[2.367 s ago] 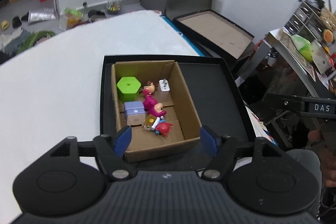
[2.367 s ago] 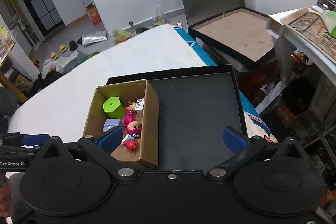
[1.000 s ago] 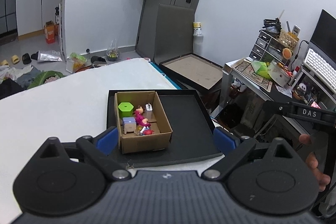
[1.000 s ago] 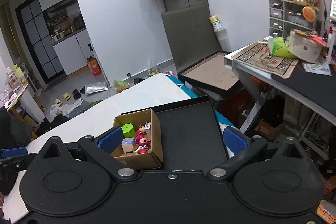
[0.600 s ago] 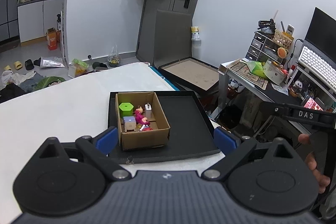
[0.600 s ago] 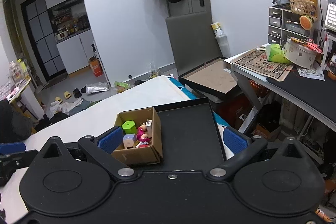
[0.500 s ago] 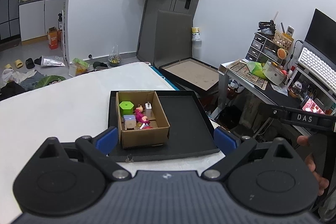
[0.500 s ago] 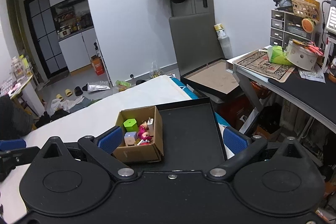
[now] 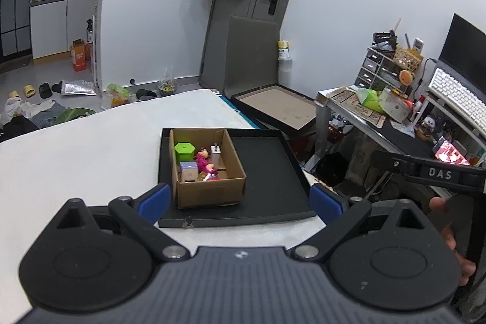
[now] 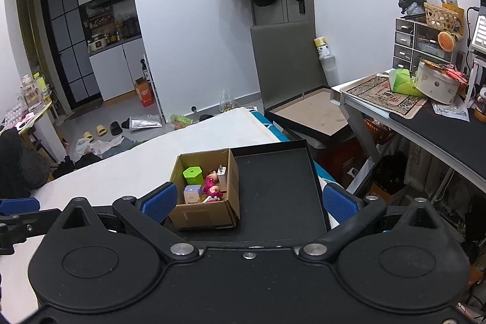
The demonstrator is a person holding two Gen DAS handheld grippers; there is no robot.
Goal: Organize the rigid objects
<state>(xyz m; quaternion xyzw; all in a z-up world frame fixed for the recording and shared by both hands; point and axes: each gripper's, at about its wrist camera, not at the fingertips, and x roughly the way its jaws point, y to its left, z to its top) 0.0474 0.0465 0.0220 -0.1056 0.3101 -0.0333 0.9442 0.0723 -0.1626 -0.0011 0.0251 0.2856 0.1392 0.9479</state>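
Note:
A small cardboard box (image 9: 209, 190) stands at the left side of a black shallow tray (image 9: 267, 169) on the white table. In it lie a green hexagonal block (image 9: 183, 151), a lilac cube (image 9: 188, 169), pink figures (image 9: 203, 161) and a white plug (image 9: 216, 156). The box also shows in the right wrist view (image 10: 203, 214), with the tray (image 10: 276, 196). My left gripper (image 9: 240, 199) is open and empty, held well back from the box. My right gripper (image 10: 248, 201) is open and empty, also back from the tray.
The white table (image 9: 76, 148) stretches left of the tray. A second open black box (image 9: 279, 107) lies beyond the table's far right corner. A cluttered desk (image 10: 425, 111) stands at the right. Shoes and bags litter the floor (image 10: 115, 126) at the back left.
Both grippers have pulled back and up from the box, which now looks smaller and farther. Both stayed open and empty. The objects in the box have not moved.

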